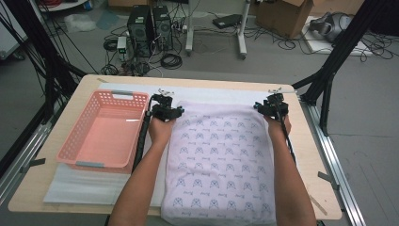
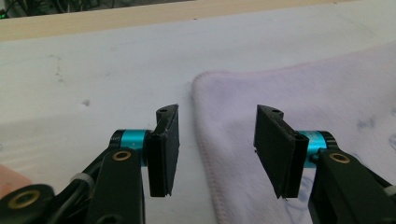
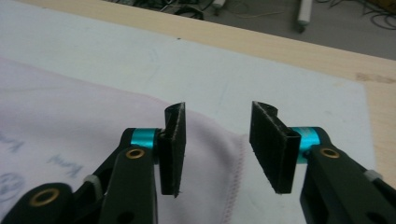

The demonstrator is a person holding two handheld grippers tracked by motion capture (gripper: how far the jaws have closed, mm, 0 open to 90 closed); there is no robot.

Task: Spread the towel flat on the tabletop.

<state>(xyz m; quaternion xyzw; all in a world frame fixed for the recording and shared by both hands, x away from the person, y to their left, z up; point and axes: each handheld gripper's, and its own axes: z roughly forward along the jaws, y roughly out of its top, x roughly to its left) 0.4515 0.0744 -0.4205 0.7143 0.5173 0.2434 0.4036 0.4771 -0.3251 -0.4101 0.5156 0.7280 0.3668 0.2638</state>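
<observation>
A pale towel (image 1: 221,155) printed with small blue motifs lies spread flat on a white mat (image 1: 80,186) on the table. My left gripper (image 1: 163,97) hovers at the towel's far left corner, and my right gripper (image 1: 274,96) at its far right corner. In the left gripper view the left gripper (image 2: 218,112) stands open, its jaws straddling the towel's (image 2: 303,84) hemmed edge without touching it. In the right gripper view the right gripper (image 3: 219,108) is open too, just above the towel's (image 3: 70,112) stitched corner. Nothing is pinched in either.
An empty pink plastic basket (image 1: 75,141) sits at the left of the wooden table (image 1: 308,155). Black frame struts stand at both sides. Computer towers (image 1: 149,28), cables and cardboard boxes lie on the floor beyond the far edge.
</observation>
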